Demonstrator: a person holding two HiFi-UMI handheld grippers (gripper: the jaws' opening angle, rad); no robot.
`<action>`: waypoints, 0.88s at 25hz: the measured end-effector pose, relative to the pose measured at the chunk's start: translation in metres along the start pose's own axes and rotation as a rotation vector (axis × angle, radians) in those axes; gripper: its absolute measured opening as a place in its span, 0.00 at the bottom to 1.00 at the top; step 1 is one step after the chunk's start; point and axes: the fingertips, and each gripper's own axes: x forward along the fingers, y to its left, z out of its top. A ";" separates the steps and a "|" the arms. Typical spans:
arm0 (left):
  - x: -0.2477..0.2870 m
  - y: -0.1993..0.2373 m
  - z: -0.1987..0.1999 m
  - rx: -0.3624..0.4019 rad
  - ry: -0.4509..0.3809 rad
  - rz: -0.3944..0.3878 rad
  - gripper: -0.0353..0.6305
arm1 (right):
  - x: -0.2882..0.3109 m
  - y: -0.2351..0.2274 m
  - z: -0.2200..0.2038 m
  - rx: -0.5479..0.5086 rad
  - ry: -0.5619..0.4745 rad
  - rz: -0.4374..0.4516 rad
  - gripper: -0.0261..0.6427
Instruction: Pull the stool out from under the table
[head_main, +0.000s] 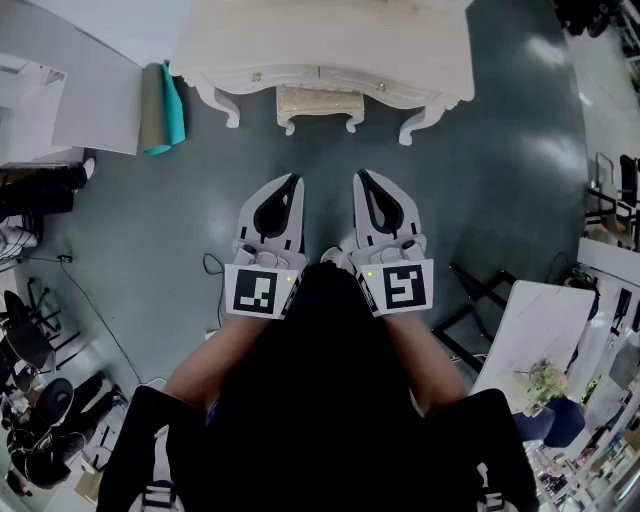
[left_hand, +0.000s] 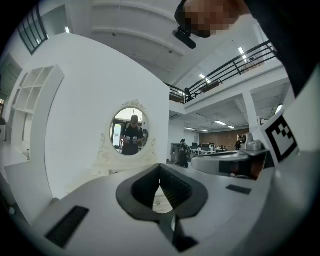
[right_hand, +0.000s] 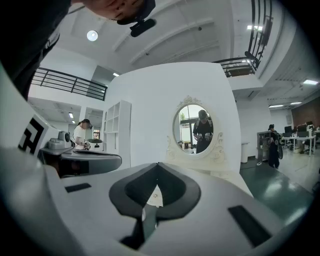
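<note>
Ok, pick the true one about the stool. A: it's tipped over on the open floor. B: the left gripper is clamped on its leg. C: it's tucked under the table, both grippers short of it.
C: the stool sits under the table's front edge, while the left gripper and right gripper hover apart from it, both shut and empty.

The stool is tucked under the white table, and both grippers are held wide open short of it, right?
Not open: the head view shows the left gripper and right gripper with jaws closed together, empty, short of the stool tucked under the table.
</note>
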 end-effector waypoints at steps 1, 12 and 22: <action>-0.003 -0.007 0.001 0.002 0.001 -0.006 0.07 | -0.007 0.001 0.002 0.002 -0.004 -0.001 0.07; -0.007 -0.019 0.011 0.052 -0.046 -0.026 0.08 | -0.029 -0.008 0.021 -0.003 -0.081 -0.022 0.07; -0.030 -0.013 0.002 0.071 -0.029 0.038 0.08 | -0.043 -0.008 0.003 0.039 -0.071 -0.015 0.07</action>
